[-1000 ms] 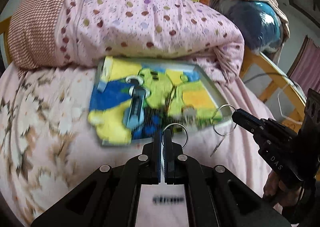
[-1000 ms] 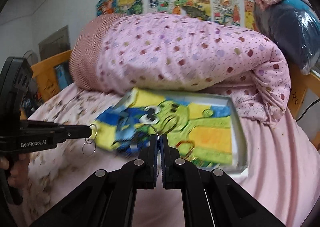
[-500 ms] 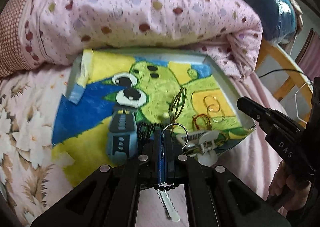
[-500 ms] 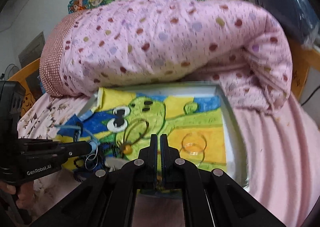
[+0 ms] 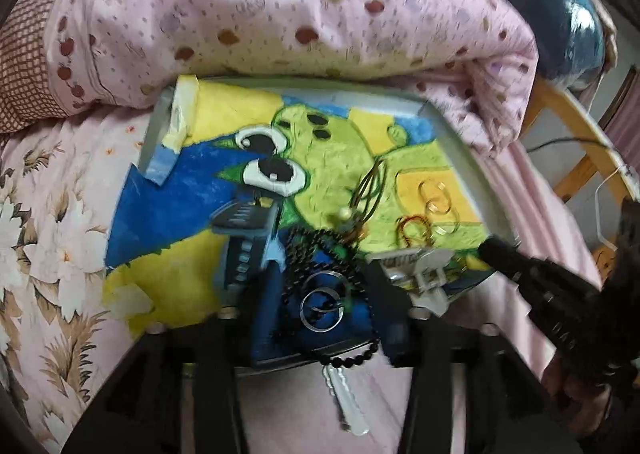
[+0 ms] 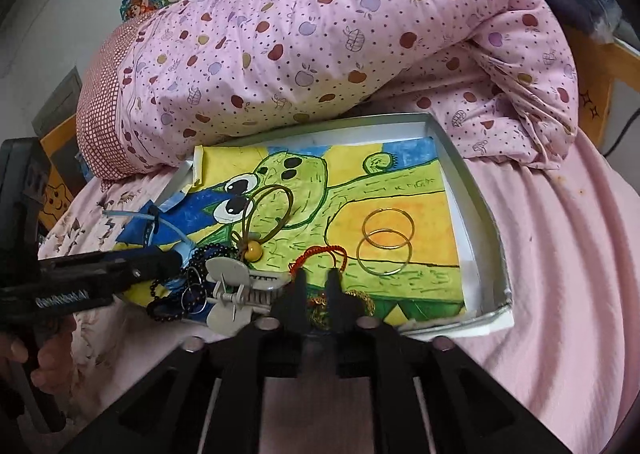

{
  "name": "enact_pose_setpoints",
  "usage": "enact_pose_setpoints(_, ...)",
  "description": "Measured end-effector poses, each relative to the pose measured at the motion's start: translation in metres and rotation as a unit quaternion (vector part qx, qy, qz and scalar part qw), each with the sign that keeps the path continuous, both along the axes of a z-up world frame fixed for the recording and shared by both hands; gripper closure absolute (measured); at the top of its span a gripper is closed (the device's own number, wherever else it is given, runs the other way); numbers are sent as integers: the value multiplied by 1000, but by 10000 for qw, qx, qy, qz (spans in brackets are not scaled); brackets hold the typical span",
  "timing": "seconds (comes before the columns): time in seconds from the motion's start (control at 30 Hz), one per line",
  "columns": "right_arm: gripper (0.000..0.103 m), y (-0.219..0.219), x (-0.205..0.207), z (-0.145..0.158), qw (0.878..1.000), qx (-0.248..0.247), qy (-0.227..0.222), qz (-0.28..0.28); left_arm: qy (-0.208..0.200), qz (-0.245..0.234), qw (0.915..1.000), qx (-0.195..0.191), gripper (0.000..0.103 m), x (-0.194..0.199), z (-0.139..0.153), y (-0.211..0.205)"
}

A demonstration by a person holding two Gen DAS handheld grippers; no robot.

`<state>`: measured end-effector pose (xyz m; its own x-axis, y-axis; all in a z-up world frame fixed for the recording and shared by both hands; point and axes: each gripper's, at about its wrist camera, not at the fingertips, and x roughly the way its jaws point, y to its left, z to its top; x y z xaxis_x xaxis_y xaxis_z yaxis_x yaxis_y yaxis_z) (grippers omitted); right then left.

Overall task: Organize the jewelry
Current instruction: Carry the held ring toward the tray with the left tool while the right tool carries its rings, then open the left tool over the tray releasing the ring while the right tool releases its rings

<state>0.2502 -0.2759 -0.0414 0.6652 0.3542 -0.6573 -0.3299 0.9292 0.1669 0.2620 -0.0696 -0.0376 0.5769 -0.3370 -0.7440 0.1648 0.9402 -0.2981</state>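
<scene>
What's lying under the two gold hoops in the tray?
The gold hoops rest on a colourful frog drawing lining the white tray, over its orange patch. The tray's bottom below the drawing is covered, so I cannot see it.

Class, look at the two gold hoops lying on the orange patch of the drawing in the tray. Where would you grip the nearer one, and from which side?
Take the nearer gold hoop at its near rim, away from the overlap with the farther hoop. It lies flat on the tray's drawing, so probably come down steeply from above, one finger inside the ring and one outside; a sideways approach would likely just push the thin wire.
</scene>
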Motion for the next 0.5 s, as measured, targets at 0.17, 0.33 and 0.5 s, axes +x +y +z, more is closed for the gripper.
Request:
enact_pose_setpoints(0.17, 52, -7, -14, 11, 9997, 106, -203, -89, -233, 55, 9997, 30, 54, -10, 18, 2)
enact_pose_setpoints(0.33, 31, -10, -30, 29, 9984, 227, -507, -58, -617, 188, 9979, -54, 36, -29, 39, 11)
enact_pose_setpoints(0.5, 10, -11, -51, 48, 9959, 395, -811, 31, -953, 301, 9948, 191, 31, -53, 55, 15)
